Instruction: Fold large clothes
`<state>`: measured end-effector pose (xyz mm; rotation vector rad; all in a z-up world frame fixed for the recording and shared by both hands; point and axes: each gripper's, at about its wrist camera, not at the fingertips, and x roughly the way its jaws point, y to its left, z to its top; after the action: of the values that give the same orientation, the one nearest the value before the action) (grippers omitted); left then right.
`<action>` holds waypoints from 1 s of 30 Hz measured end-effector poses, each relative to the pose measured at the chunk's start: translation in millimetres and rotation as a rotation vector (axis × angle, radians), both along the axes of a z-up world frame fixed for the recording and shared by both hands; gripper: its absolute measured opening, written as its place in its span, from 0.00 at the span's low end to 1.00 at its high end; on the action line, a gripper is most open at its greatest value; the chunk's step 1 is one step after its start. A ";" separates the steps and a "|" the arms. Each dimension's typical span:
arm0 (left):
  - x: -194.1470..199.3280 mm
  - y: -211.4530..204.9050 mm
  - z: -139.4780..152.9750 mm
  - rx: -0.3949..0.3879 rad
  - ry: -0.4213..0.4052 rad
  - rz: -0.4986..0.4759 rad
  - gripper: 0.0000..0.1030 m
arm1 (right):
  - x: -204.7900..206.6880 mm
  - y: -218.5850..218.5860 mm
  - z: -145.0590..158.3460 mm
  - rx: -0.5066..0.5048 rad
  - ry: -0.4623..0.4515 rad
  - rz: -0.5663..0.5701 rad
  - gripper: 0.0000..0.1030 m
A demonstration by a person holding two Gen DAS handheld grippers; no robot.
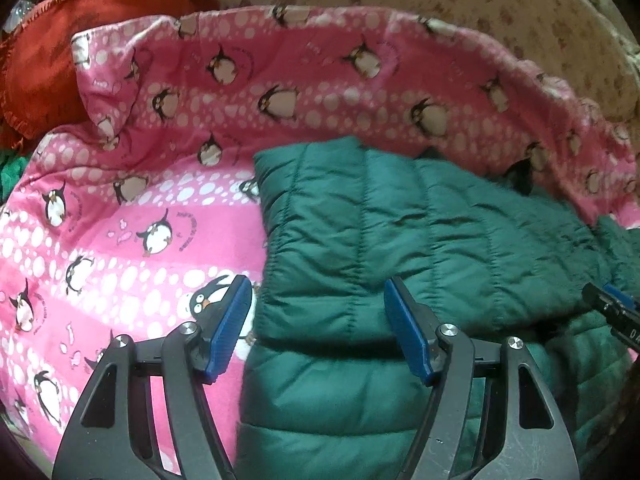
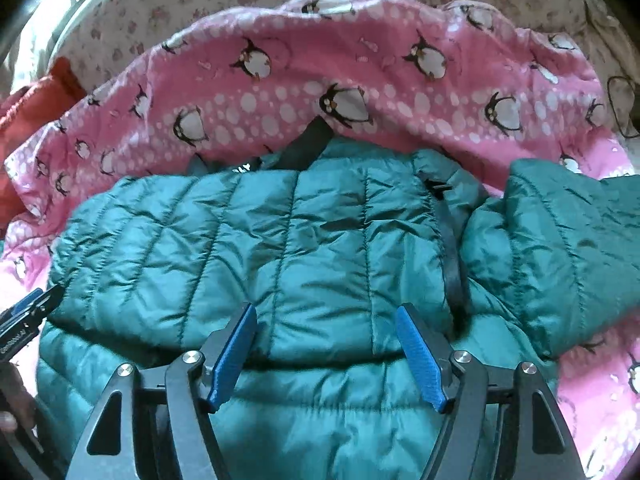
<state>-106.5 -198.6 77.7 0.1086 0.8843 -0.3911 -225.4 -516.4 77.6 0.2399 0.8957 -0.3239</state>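
A dark green quilted jacket lies on a pink penguin blanket, its upper part folded down over the lower part. My left gripper hovers open over the jacket's left edge, one pad above the blanket and one above the jacket, with nothing pinched. My right gripper stands open just above the fold line of the jacket, also holding nothing. One sleeve sticks out to the right. A black strap runs down the jacket beside that sleeve. Each gripper's tip shows at the edge of the other's view, the right gripper and the left gripper.
The pink blanket is bunched up in a ridge behind the jacket. Behind it lies a cream floral sheet. A red frilled cloth is heaped at the far left. A person's hand shows at the lower left edge.
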 end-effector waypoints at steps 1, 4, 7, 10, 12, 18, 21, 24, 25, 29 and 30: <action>-3.1 -0.7 3.6 -0.007 -0.009 -0.006 0.67 | -5.2 1.0 3.7 -0.005 -0.010 0.001 0.67; -11.1 -3.6 10.7 -0.026 -0.029 -0.027 0.67 | -19.6 5.3 12.2 -0.028 -0.034 0.000 0.67; -15.7 -9.2 8.7 -0.026 -0.024 -0.044 0.67 | -23.9 8.7 10.8 -0.060 -0.028 -0.006 0.69; -14.6 -15.7 -1.5 -0.001 0.001 -0.049 0.67 | -23.2 4.2 -5.5 -0.064 0.025 -0.026 0.72; -14.7 -18.0 -7.6 0.012 0.011 -0.047 0.67 | -21.5 0.9 -15.7 -0.030 0.056 -0.025 0.72; -20.4 -20.3 -4.8 0.002 0.003 -0.057 0.67 | -37.7 -2.7 8.1 -0.032 -0.011 -0.034 0.72; -25.4 -22.8 -0.4 -0.015 -0.006 -0.076 0.67 | -46.8 -8.9 18.8 -0.029 -0.022 -0.052 0.72; -30.8 -26.8 2.7 -0.025 -0.024 -0.098 0.67 | -56.6 -15.7 22.8 -0.038 -0.028 -0.071 0.72; -31.9 -28.3 3.1 -0.029 -0.024 -0.107 0.67 | -60.5 -19.1 23.8 -0.041 -0.031 -0.081 0.72; -32.4 -32.9 1.3 -0.042 0.001 -0.130 0.67 | -74.2 -36.2 25.4 -0.035 -0.035 -0.123 0.72; -31.5 -33.3 -0.3 -0.047 0.013 -0.132 0.67 | -77.3 -42.1 25.6 -0.034 -0.034 -0.137 0.72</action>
<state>-138.0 -231.9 77.3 0.1221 0.8824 -0.5359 -302.7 -558.5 103.3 0.2753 0.8412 -0.4609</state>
